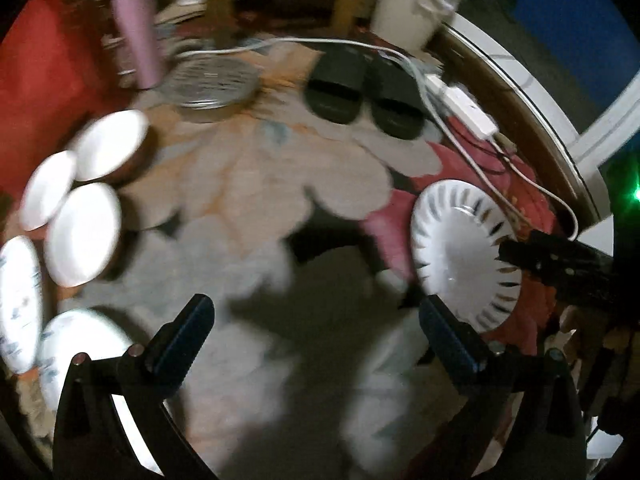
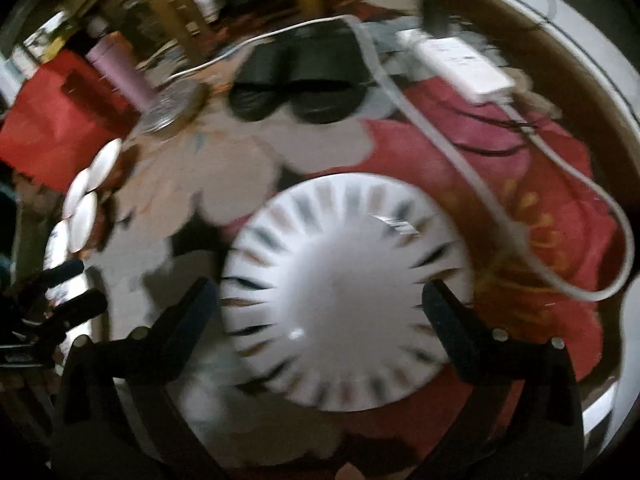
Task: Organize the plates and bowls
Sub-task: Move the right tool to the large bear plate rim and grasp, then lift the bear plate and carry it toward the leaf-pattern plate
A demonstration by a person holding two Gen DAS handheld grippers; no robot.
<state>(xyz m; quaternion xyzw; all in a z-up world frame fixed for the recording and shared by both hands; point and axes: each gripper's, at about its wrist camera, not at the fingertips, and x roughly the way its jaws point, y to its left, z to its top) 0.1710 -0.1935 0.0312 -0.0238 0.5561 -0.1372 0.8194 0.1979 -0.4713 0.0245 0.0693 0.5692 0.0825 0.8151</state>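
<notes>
A white plate [image 2: 360, 248] with dark dashes round its rim lies on the patterned carpet. My right gripper [image 2: 318, 294] hovers over it, open wide, with neither pad touching it. That plate [image 1: 460, 256] shows at the right of the left wrist view, with a black finger [image 1: 536, 254] of the right gripper across its edge. My left gripper [image 1: 316, 320] is open over bare carpet with nothing between its pads. To its left sit three white bowls [image 1: 84, 232] with brown outsides, and two blue-patterned plates [image 1: 18, 296] lie nearer.
Black slippers [image 1: 360, 92] lie at the far side of the carpet, with a white power strip [image 1: 464, 108] and its cable to the right. A round metal dish [image 1: 216, 80], a pink tumbler [image 1: 136, 28] and a white bin [image 1: 412, 4] stand farther back. Both views are blurred.
</notes>
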